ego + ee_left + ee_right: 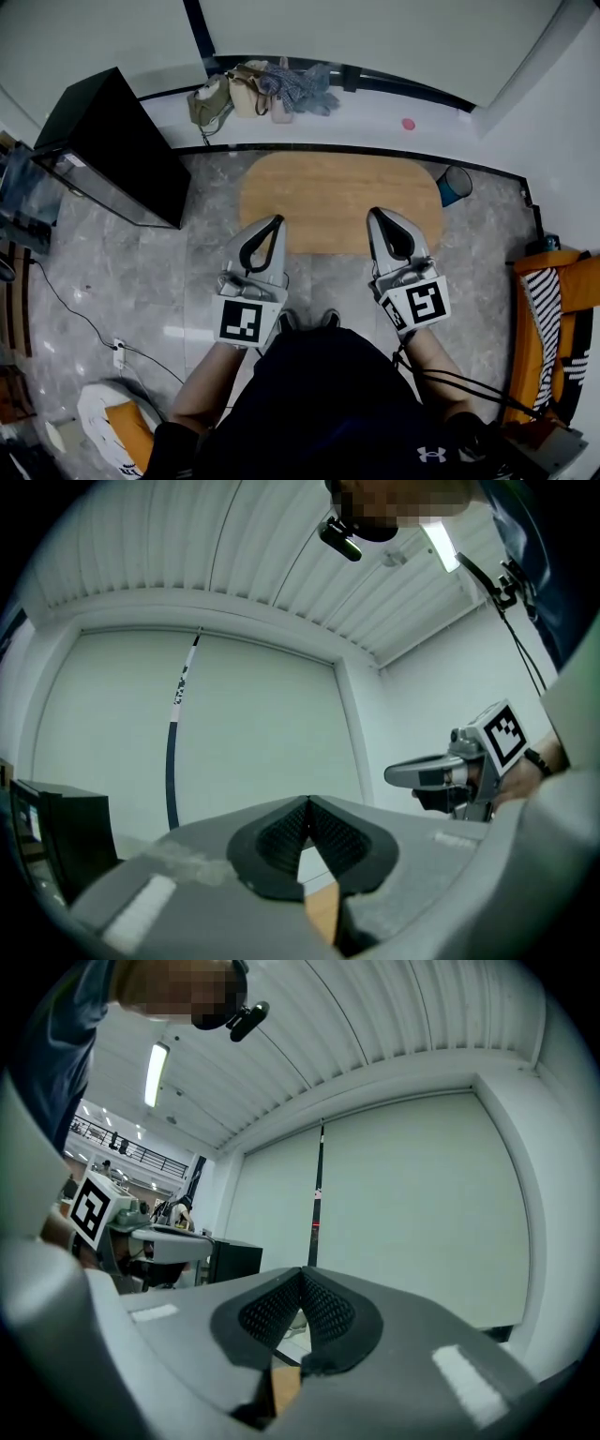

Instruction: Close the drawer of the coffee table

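Hovering over coffee table (337,202), left claw (277,222) and right claw (374,215) pressed together, empty — drawer unseen, risking a missed push.

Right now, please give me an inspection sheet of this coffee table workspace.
Surface: oval light wooden coffee table top, bare.
Job's things: drawer, not visible from above.
Clutter: pile of beige and grey bags by the wall; blue round bin.
Grippers: left gripper and right gripper shut, empty, above table's near edge.
Cables: black cable across floor to white socket strip.
Surroundings: black cabinet left; orange chair right.
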Demonstrator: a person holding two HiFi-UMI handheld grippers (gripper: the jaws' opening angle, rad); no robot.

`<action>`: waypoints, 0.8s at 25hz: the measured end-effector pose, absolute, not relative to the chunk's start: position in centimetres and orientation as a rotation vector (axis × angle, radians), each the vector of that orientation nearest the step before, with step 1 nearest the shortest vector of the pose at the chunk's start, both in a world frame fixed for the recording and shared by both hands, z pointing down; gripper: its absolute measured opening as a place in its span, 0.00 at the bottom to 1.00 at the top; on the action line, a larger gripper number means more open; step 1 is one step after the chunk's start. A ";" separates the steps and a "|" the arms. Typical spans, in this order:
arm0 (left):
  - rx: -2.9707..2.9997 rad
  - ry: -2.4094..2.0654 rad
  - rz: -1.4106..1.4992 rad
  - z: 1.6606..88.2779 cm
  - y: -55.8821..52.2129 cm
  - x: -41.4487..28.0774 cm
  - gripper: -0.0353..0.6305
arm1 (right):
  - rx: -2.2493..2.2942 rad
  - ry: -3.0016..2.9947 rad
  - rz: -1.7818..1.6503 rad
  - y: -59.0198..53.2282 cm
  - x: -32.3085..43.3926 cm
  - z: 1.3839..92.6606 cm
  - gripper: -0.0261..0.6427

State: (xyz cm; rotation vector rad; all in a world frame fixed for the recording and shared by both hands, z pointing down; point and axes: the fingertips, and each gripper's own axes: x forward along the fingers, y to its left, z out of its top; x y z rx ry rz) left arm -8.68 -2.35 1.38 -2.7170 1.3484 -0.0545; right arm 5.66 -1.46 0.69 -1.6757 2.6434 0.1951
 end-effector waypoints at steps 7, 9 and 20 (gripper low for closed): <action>-2.744 1.338 -0.036 1.7 -3.1 -8.6 0.06 | -1.688 2.637 0.178 -1.4 5.7 0.9 0.04; -2.747 1.339 -0.032 1.7 -3.3 -8.5 0.06 | -1.693 2.636 0.164 -1.4 5.9 1.1 0.04; -2.762 1.349 -0.043 2.4 -3.9 -8.9 0.06 | -1.704 2.635 0.116 -1.6 6.0 1.8 0.04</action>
